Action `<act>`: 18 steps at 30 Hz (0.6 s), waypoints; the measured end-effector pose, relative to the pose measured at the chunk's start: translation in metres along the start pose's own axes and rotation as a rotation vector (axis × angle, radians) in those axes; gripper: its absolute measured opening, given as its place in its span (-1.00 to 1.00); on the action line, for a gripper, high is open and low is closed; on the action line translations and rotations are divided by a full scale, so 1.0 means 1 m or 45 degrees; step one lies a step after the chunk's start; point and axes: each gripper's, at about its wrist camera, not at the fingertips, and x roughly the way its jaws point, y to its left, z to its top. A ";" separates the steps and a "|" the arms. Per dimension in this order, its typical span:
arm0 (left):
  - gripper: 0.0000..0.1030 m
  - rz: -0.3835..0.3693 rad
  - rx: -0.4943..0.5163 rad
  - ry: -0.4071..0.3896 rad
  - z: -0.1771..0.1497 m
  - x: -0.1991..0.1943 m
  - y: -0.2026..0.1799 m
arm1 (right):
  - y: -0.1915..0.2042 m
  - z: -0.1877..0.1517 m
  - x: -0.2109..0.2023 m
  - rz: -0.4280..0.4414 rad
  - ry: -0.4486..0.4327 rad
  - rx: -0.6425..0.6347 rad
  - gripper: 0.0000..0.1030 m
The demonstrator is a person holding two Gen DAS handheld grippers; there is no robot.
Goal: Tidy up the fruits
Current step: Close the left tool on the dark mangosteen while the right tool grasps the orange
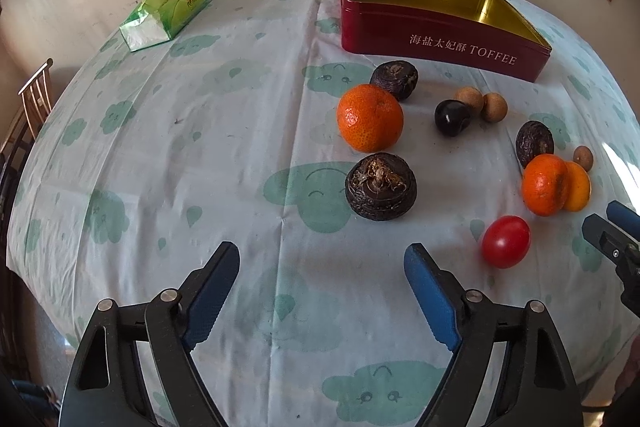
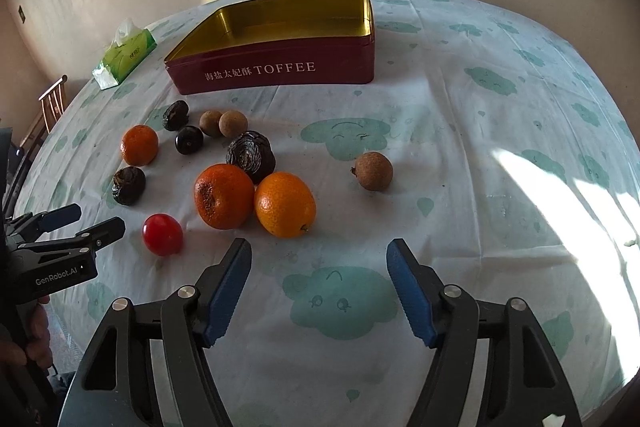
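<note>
Loose fruit lies on the cloud-print tablecloth in front of an empty red toffee tin (image 1: 440, 41) (image 2: 280, 69). Nearest my left gripper (image 1: 322, 249) are a dark water chestnut (image 1: 381, 185) and a mandarin (image 1: 370, 117). Its jaws stand open over bare cloth. A red cherry tomato (image 1: 506, 241) (image 2: 163, 234) lies between the two grippers. My right gripper (image 2: 318, 245) is open and holds nothing, just short of two oranges (image 2: 224, 195) (image 2: 285, 203). A brown longan (image 2: 374, 171) lies apart to the right. Further back are a dark plum (image 2: 189, 139), two more longans and two more chestnuts.
A green tissue pack (image 1: 168, 7) (image 2: 124, 55) sits at the table's far left. A wooden chair (image 1: 36, 95) stands beyond the left edge. A wall with a window frame runs behind the table. A patch of sunlight (image 2: 560, 195) falls on the cloth at the right.
</note>
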 end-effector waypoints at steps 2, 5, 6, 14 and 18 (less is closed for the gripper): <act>0.61 -0.010 0.003 0.000 0.001 0.001 -0.001 | 0.001 0.001 0.004 0.009 0.010 -0.002 0.24; 0.60 -0.010 0.012 0.000 0.002 0.004 -0.003 | 0.002 0.002 0.009 0.017 0.023 -0.006 0.21; 0.59 -0.010 0.013 0.000 0.003 0.004 -0.003 | 0.002 0.002 0.010 0.019 0.027 -0.008 0.18; 0.55 -0.030 0.021 -0.017 0.012 0.010 -0.011 | 0.005 0.008 0.021 0.021 0.041 -0.045 0.07; 0.55 -0.036 0.025 -0.024 0.017 0.013 -0.014 | 0.007 0.012 0.025 0.013 0.036 -0.059 0.06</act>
